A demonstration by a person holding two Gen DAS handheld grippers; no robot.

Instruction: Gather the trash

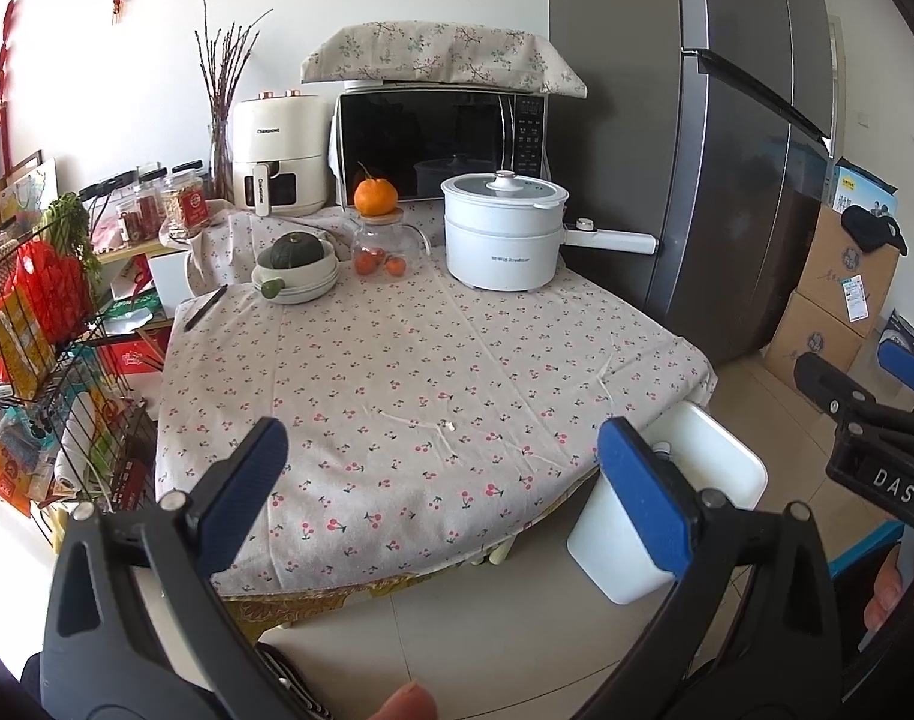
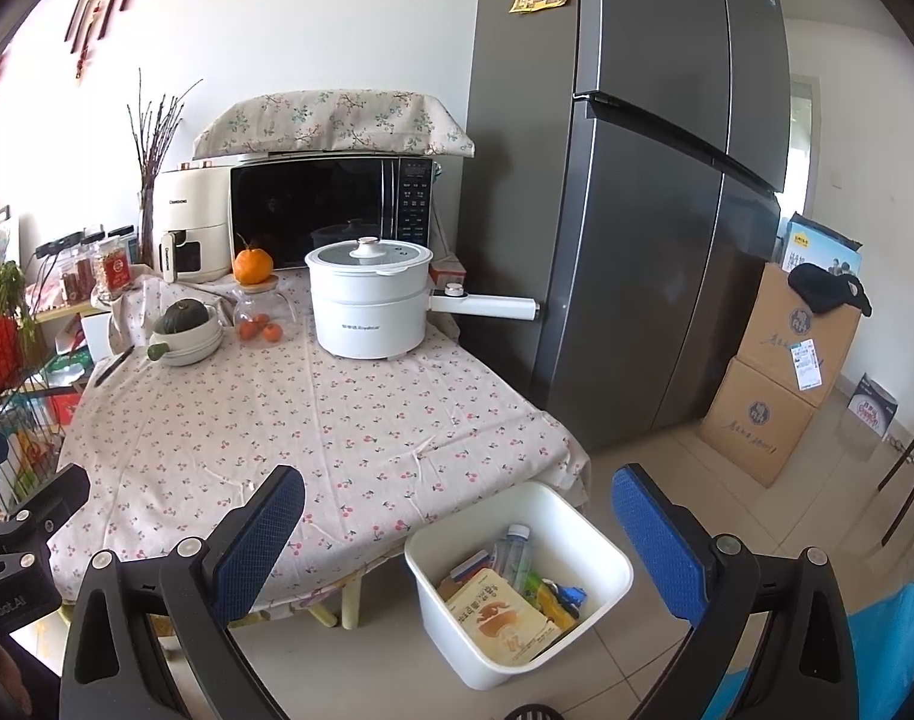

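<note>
Trash [image 2: 505, 606] already sits in the white bin [image 2: 607, 558] at lower right, so both grippers, left gripper [image 1: 442, 483] and right gripper [image 2: 457, 525], fingers apart and empty, should check the counter [image 1: 397, 360] slowly for leftover bits.

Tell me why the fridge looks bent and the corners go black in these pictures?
Fisheye lenses: in the left wrist view the fridge bows and the frame's corners go dark; in the right wrist view the fridge leans likewise, daylight from the right washes out the far wall, and the microwave door mirrors the white pot.
</note>
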